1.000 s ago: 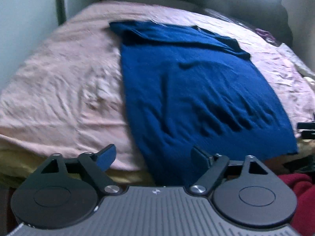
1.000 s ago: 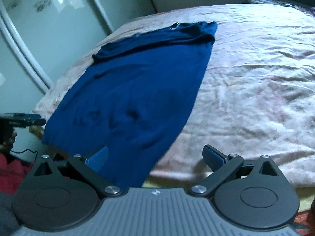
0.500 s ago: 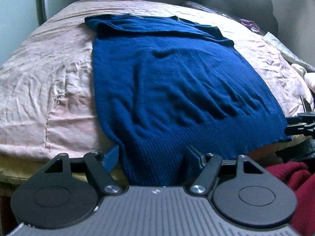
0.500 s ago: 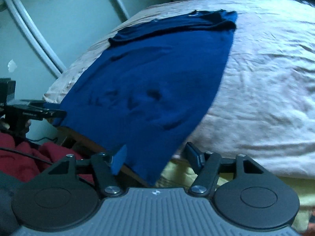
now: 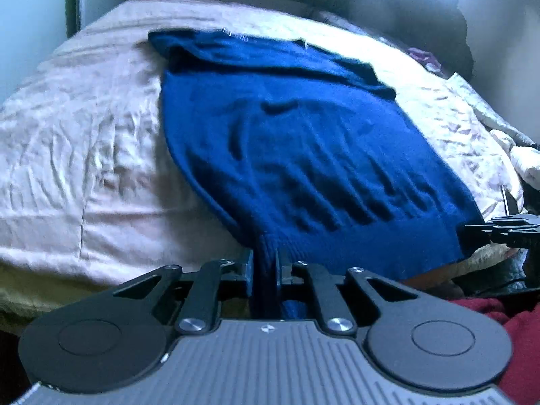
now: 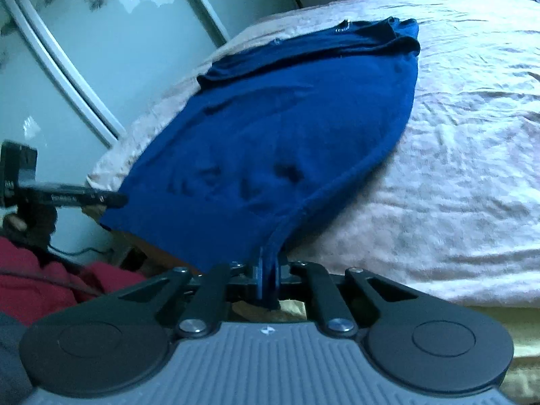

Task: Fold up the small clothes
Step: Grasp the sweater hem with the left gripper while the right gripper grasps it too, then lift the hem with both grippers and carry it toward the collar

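A: On the bed (image 5: 84, 155), one blue sweater (image 5: 303, 141) lies spread flat, collar end far, hem hanging at the near edge. Sleeves look tucked across the top, though that end is dim.

B: Grips?

A: Left gripper (image 5: 265, 270) has its fingers pressed together on the hem's left corner. Right gripper (image 6: 268, 276) is likewise pinched on the hem's right corner, cloth bunched between the pads. Each gripper shows at the frame edge of the other's view, at the opposite corner.

B: Progress?

A: Early, by my judgement. Body not yet doubled over; hem not yet carried toward the collar. That main fold is left, perhaps one more after.

B: Count?

A: One sweater, two grippers, one bed with a pale pink cover. Red cloth (image 6: 30, 270) below the bed edge, one patch. Not clear whether it is a garment to fold.
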{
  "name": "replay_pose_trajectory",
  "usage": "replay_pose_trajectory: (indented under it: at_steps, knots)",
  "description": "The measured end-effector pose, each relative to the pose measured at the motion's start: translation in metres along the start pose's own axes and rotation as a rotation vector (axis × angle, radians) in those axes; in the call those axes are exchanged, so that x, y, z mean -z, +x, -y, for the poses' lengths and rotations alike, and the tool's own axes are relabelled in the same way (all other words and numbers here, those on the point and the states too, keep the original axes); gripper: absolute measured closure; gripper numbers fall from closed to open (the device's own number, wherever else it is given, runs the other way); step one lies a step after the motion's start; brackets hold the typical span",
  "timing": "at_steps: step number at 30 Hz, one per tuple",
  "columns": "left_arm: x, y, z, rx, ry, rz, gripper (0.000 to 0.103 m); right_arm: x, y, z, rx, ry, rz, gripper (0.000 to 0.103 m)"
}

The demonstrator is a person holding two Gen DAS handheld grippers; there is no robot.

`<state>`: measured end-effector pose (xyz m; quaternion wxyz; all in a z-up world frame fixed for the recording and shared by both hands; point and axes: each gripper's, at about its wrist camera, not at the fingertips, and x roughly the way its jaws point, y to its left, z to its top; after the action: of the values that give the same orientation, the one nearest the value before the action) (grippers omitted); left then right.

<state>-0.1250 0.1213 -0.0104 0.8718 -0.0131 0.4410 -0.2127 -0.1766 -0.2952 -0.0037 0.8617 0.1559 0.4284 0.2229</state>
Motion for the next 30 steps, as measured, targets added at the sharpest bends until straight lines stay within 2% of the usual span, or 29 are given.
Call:
replay_pose_trajectory:
  at_steps: [8, 18, 24, 30]
  knots:
    - [-0.029, -0.021, 0.015, 0.014, 0.030, 0.112, 0.091, -0.028, -0.008, -0.001, -0.050, 0.025, 0.144, 0.097]
    - [-0.073, -0.033, 0.018, 0.024, 0.043, 0.199, 0.091, -0.073, -0.008, -0.004, -0.105, 0.013, 0.297, 0.097]
    - [-0.101, -0.035, 0.017, -0.009, 0.078, 0.231, 0.091, -0.104, -0.007, 0.003, -0.113, 0.034, 0.392, 0.097]
    - [-0.135, -0.029, 0.008, -0.040, 0.044, 0.275, 0.091, -0.135, -0.002, 0.022, -0.090, 0.078, 0.472, 0.096]
